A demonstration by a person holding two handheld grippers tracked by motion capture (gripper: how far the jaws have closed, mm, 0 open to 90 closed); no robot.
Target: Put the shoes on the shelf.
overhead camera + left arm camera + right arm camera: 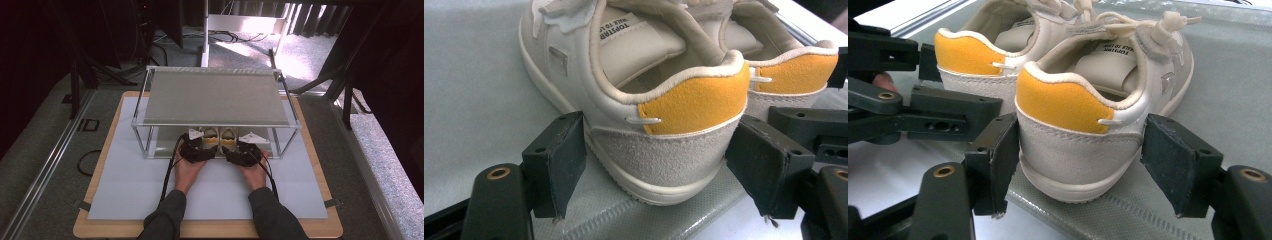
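Two small cream shoes with orange heel tabs stand side by side on the lower shelf of a metal rack (215, 97), heels toward me. My left gripper (200, 146) (659, 150) has its black pads (559, 160) against both sides of the left shoe's heel (674, 130) (210, 136). My right gripper (236, 147) (1080, 155) clasps the heel of the right shoe (1073, 125) (227, 136) the same way. Each gripper view also takes in the neighbouring shoe and part of the other gripper (809, 130) (938, 115).
The rack's grey top shelf overhangs the shoes, with thin metal posts (146, 142) at its corners. It stands on a white sheet (125, 185) over a wooden board (210, 229). The shoes rest on a grey textured mat (624, 220).
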